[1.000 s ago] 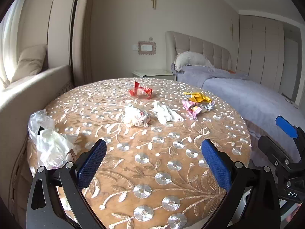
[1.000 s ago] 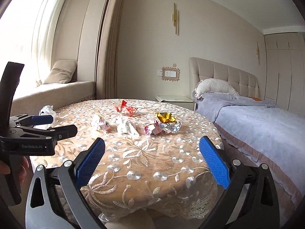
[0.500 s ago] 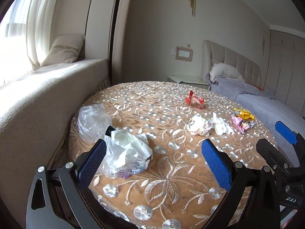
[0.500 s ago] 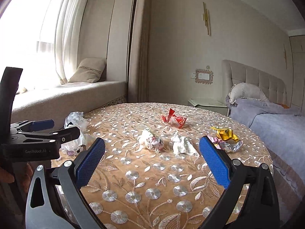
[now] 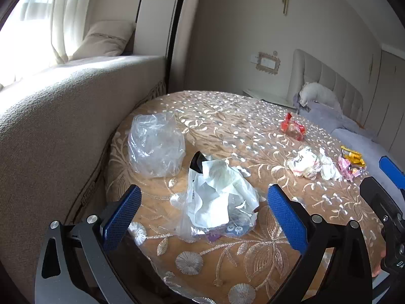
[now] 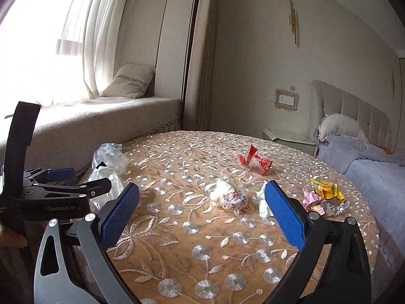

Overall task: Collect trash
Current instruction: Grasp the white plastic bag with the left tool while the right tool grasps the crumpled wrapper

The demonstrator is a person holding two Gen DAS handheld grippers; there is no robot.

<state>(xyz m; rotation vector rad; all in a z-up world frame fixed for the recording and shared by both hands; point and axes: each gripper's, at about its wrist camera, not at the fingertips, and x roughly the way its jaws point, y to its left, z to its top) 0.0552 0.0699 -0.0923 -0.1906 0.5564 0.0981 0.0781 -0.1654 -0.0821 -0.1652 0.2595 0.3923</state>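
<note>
Crumpled wrappers (image 6: 229, 195) lie mid-frame on the round embroidered table (image 6: 202, 250), a stuffed clear plastic bag (image 5: 217, 200) near its left edge, between the left gripper's (image 5: 202, 217) spread fingers; the right gripper (image 6: 200, 212) gapes empty.

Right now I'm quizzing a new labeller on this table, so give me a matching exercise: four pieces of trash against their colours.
Things:
1. wrapper at the far middle of the table
2. wrapper nearest the bed
3. empty bag by the sofa
4. crumpled tissue

Colours:
A. white
B. gold
C. red
D. clear

Pairs: 1-C, 2-B, 3-D, 4-A
</note>
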